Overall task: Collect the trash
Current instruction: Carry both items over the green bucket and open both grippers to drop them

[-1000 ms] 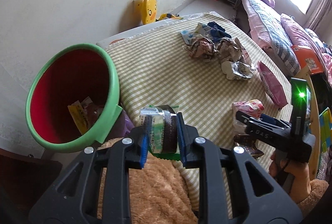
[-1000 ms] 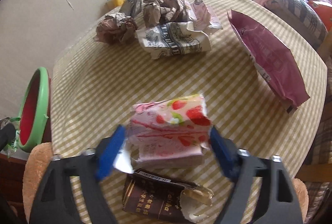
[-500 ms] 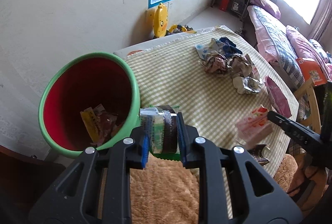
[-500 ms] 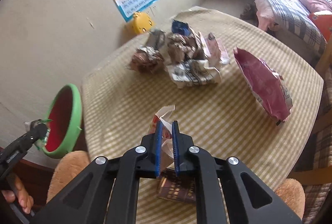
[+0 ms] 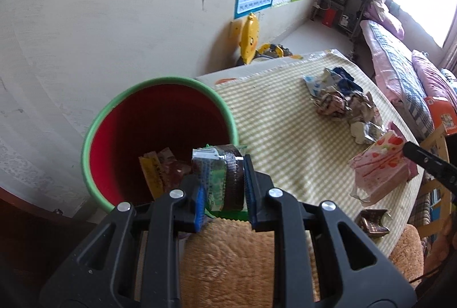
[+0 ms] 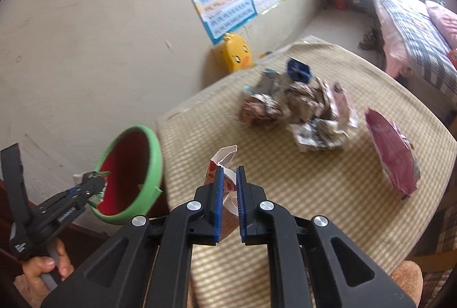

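Note:
My left gripper (image 5: 223,188) is shut on a green-and-dark snack wrapper (image 5: 221,176), held just over the near rim of the green bin (image 5: 160,81) with its red inside. A few wrappers (image 5: 160,171) lie at the bin's bottom. My right gripper (image 6: 229,193) is shut on a pink strawberry wrapper (image 6: 221,165), lifted above the checked tablecloth (image 6: 285,193). The left wrist view shows that pink strawberry wrapper (image 5: 377,168) hanging from the right gripper's fingers (image 5: 428,162). The right wrist view has the left gripper (image 6: 92,183) at the green bin (image 6: 154,165).
A heap of crumpled wrappers (image 6: 300,111) lies mid-table, a dark red bag (image 6: 391,153) to its right. A brown wrapper (image 5: 371,221) sits at the table's near edge. A furry orange cushion (image 5: 242,259) is below the grippers. Wall, yellow duck toy (image 6: 234,53) and bed (image 6: 414,31) lie beyond.
My right gripper closed on the pink strawberry wrapper and lifted it off the table. My left gripper carried its wrapper leftward, toward the bin's opening.

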Demonstrator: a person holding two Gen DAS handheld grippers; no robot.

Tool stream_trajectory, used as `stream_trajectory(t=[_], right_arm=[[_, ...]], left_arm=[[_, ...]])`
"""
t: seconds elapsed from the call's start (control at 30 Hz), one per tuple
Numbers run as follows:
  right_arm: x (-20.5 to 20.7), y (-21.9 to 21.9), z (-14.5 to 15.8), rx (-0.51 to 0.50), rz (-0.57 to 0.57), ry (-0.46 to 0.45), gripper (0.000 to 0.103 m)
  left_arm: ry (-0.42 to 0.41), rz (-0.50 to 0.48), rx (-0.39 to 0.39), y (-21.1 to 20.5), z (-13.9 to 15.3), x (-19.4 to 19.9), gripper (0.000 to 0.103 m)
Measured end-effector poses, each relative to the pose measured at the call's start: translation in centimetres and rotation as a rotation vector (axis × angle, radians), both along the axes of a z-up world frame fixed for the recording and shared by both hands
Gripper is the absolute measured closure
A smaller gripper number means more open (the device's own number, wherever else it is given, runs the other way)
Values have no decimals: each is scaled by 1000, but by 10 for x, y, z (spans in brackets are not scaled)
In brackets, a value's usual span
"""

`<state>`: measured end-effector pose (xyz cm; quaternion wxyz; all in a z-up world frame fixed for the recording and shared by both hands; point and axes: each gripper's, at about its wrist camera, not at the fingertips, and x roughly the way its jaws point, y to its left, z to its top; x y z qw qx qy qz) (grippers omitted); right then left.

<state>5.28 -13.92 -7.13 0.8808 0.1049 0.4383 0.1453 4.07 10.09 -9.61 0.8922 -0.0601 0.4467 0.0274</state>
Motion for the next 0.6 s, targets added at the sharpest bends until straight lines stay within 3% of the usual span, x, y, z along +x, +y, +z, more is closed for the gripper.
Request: stream_trajectory(t=[0.6], right_arm=[[23,87,26,2,151,-51,95]], left_arm=[[-12,106,-16,60,-4,3,81]])
